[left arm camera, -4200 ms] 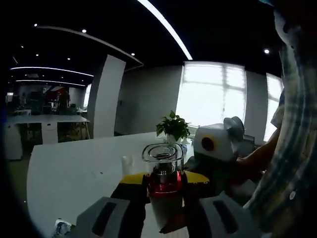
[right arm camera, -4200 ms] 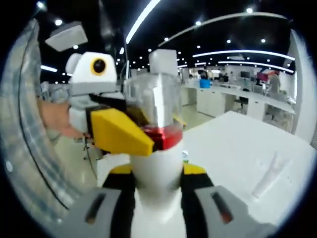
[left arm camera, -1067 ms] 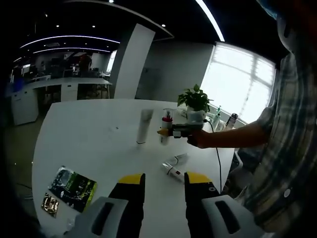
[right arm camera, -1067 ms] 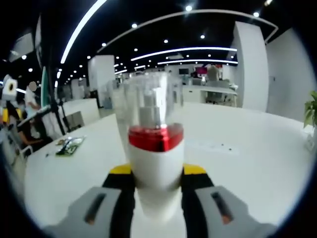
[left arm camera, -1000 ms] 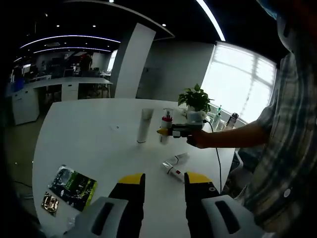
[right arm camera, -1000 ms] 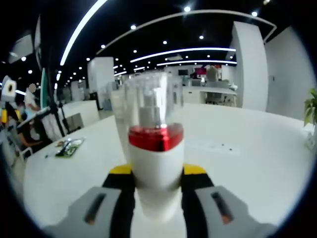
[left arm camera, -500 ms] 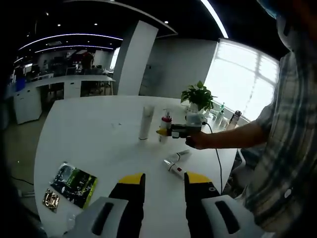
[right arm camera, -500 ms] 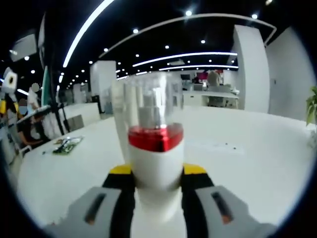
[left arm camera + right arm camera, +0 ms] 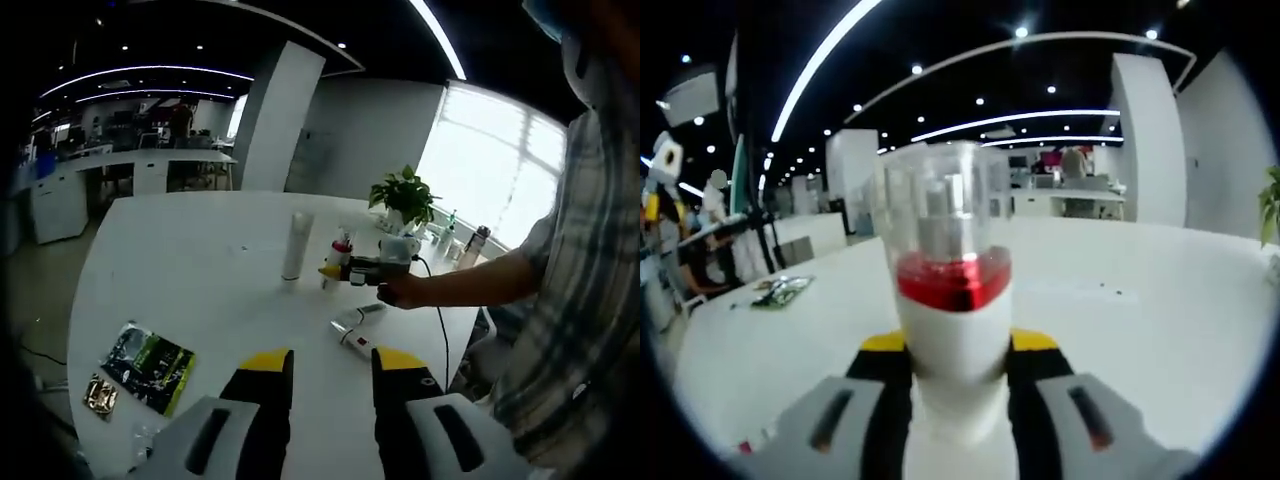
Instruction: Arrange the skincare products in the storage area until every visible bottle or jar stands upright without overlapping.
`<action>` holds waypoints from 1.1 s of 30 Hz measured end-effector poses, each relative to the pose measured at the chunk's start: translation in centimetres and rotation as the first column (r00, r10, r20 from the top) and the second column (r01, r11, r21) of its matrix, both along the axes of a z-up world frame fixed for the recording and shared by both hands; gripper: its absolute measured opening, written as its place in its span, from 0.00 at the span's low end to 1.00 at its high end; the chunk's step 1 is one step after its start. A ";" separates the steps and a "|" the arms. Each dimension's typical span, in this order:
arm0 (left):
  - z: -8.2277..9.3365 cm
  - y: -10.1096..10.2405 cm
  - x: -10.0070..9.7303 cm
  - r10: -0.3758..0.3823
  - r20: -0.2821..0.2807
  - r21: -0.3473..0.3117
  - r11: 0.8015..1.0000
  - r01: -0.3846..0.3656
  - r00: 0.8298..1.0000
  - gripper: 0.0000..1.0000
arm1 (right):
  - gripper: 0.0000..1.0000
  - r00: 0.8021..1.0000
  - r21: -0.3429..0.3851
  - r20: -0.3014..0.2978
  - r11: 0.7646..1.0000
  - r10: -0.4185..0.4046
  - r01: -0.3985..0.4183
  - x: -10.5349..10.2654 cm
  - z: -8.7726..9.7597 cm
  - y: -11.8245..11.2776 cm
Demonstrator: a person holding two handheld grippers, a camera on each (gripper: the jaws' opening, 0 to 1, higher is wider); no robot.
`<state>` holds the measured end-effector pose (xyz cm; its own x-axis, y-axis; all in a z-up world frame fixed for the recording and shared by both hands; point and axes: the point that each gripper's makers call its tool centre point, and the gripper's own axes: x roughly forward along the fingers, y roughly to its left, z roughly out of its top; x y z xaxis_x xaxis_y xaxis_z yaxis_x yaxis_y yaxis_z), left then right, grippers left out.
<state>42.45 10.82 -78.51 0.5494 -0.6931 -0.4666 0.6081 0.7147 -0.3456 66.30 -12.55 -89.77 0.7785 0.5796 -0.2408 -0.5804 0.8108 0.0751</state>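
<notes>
A white pump bottle [image 9: 950, 310] with a red collar and a clear cap stands upright between my right gripper's [image 9: 958, 352] jaws, which are shut on its body. In the left gripper view that same bottle [image 9: 340, 262] is held by the right gripper [image 9: 362, 268] just over the white table [image 9: 190, 270], beside an upright white tube [image 9: 297, 245]. A small bottle [image 9: 352, 331] lies on its side nearer to me. My left gripper [image 9: 333, 366] is open with nothing between its jaws, well back from all of them.
Green sachets [image 9: 150, 352] lie at the table's near left, also seen as a green sachet [image 9: 780, 288] in the right gripper view. A potted plant [image 9: 405, 196] and a dark bottle [image 9: 477, 240] stand at the far right edge. A person's arm [image 9: 470, 290] reaches in from the right.
About four seconds ago both grippers held the pump bottle; the left has let go and drawn back. Over the last second the right gripper has kept the bottle by the tube.
</notes>
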 end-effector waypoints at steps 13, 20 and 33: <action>0.3 -0.8 -0.1 -0.033 0.010 -0.017 0.999 0.033 0.999 0.32 | 0.44 0.999 -0.022 -0.052 1.000 -0.006 0.005 -0.9 0.2 -0.9; 0.5 -1.1 -0.2 -0.045 0.020 -0.027 0.999 0.046 0.999 0.32 | 0.41 0.985 -0.126 -0.174 0.991 0.025 -0.048 -3.0 -2.1 -2.1; 0.3 -0.9 -0.6 -0.043 0.020 -0.025 0.999 0.044 0.999 0.31 | 0.28 0.982 -0.150 -0.178 0.985 0.056 -0.083 -2.6 -1.4 -1.7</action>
